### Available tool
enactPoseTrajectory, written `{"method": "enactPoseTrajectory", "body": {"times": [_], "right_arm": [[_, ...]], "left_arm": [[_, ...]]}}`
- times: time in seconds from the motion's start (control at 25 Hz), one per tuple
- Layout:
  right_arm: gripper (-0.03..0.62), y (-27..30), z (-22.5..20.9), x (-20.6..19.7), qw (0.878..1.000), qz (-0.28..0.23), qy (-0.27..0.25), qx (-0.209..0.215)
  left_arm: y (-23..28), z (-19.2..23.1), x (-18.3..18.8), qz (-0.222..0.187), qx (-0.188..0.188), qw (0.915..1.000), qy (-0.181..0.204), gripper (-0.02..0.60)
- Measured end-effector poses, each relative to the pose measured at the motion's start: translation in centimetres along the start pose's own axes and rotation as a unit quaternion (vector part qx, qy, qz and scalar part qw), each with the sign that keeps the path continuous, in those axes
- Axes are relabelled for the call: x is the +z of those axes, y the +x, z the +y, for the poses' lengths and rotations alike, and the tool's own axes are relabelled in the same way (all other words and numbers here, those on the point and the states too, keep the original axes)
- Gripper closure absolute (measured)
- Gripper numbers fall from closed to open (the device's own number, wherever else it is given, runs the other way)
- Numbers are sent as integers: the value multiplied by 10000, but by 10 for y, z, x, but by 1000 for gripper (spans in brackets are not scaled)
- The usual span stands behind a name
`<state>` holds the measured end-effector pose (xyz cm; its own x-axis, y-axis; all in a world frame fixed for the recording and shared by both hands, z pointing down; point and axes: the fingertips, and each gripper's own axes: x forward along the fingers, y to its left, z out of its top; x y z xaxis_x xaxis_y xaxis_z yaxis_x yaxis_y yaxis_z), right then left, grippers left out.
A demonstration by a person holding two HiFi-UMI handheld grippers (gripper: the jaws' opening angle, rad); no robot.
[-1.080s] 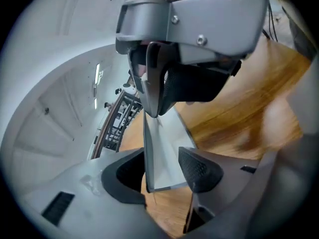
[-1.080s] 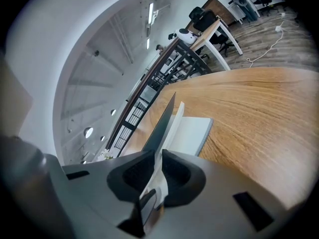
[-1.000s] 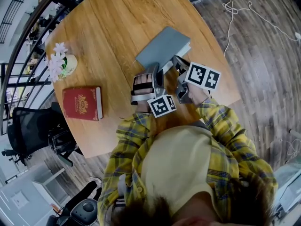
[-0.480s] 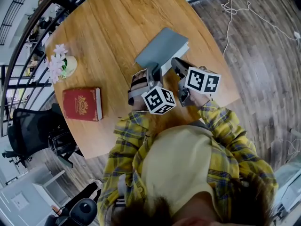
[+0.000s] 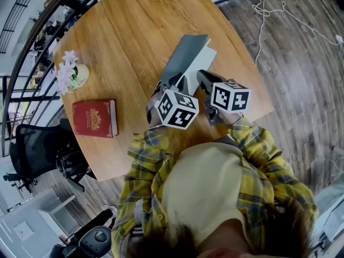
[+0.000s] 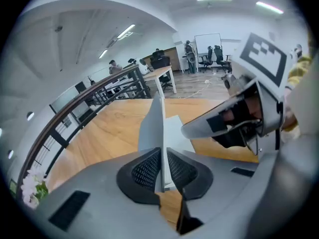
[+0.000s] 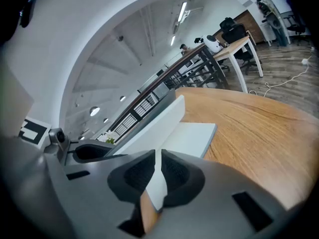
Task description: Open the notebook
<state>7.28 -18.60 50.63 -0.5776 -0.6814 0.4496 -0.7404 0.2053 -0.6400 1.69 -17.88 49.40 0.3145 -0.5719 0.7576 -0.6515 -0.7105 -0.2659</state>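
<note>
The slim grey rectangular notebook [image 5: 185, 55] lay near the edge of the round wooden surface [image 5: 123, 31] closest to the person, with its grey cover [image 6: 152, 128] raised steeply off the white page block [image 5: 208, 59].

The left tool [image 5: 171, 84] had just been closing. In the left gripper view its jaws stood narrow, pads pressed on either face of the cover's near edge, which rose upright between them [image 6: 162, 168]. Pinching the thin board at its free edge, away from the spine, probably gave the most leverage to swing it over.

The right tool [image 5: 200, 77] sat just beside it at the same near edge. Its jaws had also just been closing, and in the right gripper view they nipped the white page block [image 7: 192, 133] at its near edge [image 7: 155, 176]. That grip most likely kept the pages down so that only the cover lifted.

The opening looked partly done, with the cover not yet laid flat.

Well apart, toward the surface's left edge, a red hardback book [image 5: 95, 118] and a small pot of pale flowers [image 5: 67, 71] stood clear of the cover's swing.
</note>
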Motion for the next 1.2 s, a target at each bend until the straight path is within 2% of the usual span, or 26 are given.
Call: {"method": "enactPoseTrajectory", "body": {"times": [0.2, 0.48, 0.68, 0.96, 1.08, 1.2], "right_arm": [[502, -4, -2, -5, 10000, 63, -6, -26], [503, -5, 1, -12, 9998, 146, -141, -31], [503, -3, 4, -17, 9995, 230, -219, -9], [503, -2, 10, -23, 9989, 306, -350, 16], [503, -1, 12, -25, 9987, 332, -393, 7], [503, -2, 13, -26, 9986, 345, -409, -5]], "left_arm": [[-13, 8, 5, -177, -299, 9953, -905, 546], [-29, 24, 5, -470, -710, 9748, -2062, 546], [-37, 35, 0, -667, -968, 9525, -2810, 546], [-50, 54, -19, -1022, -1199, 9069, -3907, 546], [-53, 59, -27, -1158, -1204, 8959, -4116, 546], [-55, 62, -34, -1310, -1143, 8919, -4175, 548]]}}
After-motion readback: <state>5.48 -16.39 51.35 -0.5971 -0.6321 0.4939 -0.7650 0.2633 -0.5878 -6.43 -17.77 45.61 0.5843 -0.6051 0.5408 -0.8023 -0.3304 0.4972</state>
